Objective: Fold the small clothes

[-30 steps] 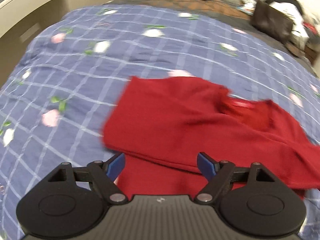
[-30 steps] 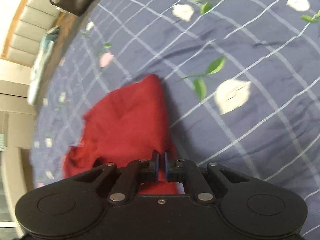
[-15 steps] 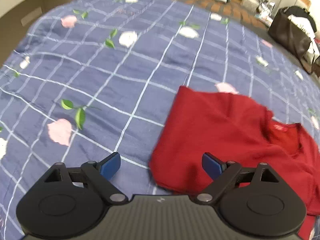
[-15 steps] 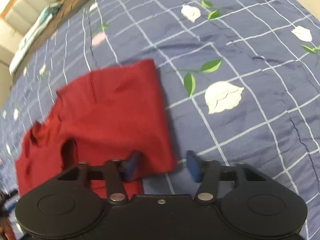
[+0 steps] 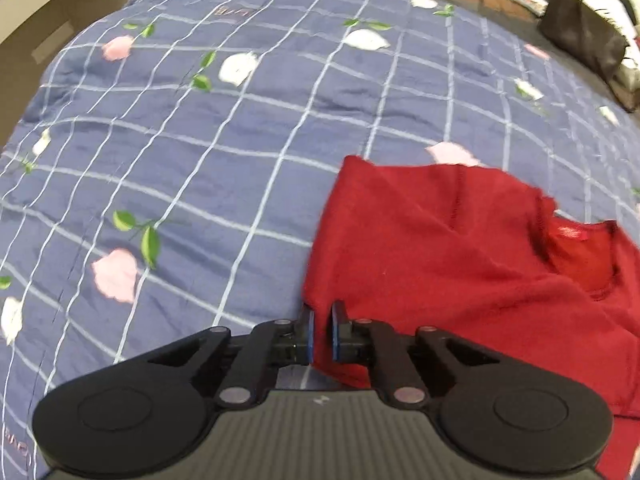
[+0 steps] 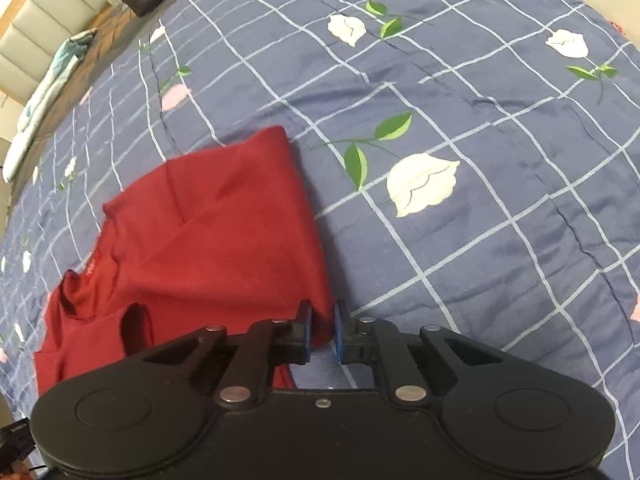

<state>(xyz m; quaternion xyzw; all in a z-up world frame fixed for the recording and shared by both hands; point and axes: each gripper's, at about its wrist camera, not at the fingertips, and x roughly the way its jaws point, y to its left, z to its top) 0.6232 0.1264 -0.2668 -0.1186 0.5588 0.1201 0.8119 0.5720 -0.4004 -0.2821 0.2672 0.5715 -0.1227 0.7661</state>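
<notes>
Left wrist view: the left claw (image 5: 321, 334) and right claw (image 6: 321, 330) each pinch a near corner of the dark red knit garment (image 5: 440, 264) lying half-folded on the blue floral checked bedspread (image 5: 200, 140), seemingly ready for another fold.

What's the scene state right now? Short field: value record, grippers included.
surface: blue checked bedspread with flower print
garment: red top, partly folded, lying on the bedspread, neck opening visible
left gripper: fingers nearly closed on the top's near left corner
right gripper: fingers nearly closed on the top's near right corner
background: black bag at the far end of the bed
fold status: not finished, both near corners pinched
</notes>
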